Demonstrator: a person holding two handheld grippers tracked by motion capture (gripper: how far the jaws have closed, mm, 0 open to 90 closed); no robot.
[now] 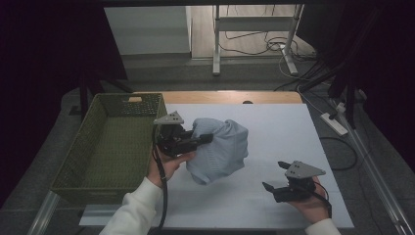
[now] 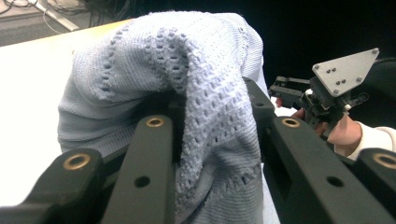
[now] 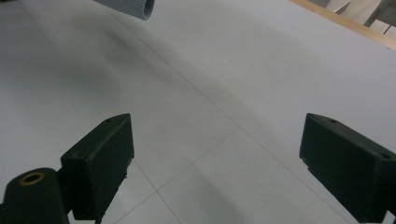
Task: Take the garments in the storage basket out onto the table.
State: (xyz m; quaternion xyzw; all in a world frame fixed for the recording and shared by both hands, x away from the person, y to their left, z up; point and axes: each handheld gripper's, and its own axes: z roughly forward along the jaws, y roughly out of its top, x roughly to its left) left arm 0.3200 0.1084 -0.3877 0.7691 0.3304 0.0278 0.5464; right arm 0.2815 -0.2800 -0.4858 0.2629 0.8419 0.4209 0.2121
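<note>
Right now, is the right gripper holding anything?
No, the right gripper has its jaws wide apart over the bare white table.

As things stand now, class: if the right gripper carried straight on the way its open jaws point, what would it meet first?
The right gripper points low across the white table top, so it would probably meet that bare surface first; the light blue knitted garment hangs off to one side.

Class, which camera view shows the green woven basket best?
The high view: the whole green woven basket lies at the table's left, open side up, beside the light blue knitted garment. The left and right gripper views look at knit and white tabletop instead.
</note>
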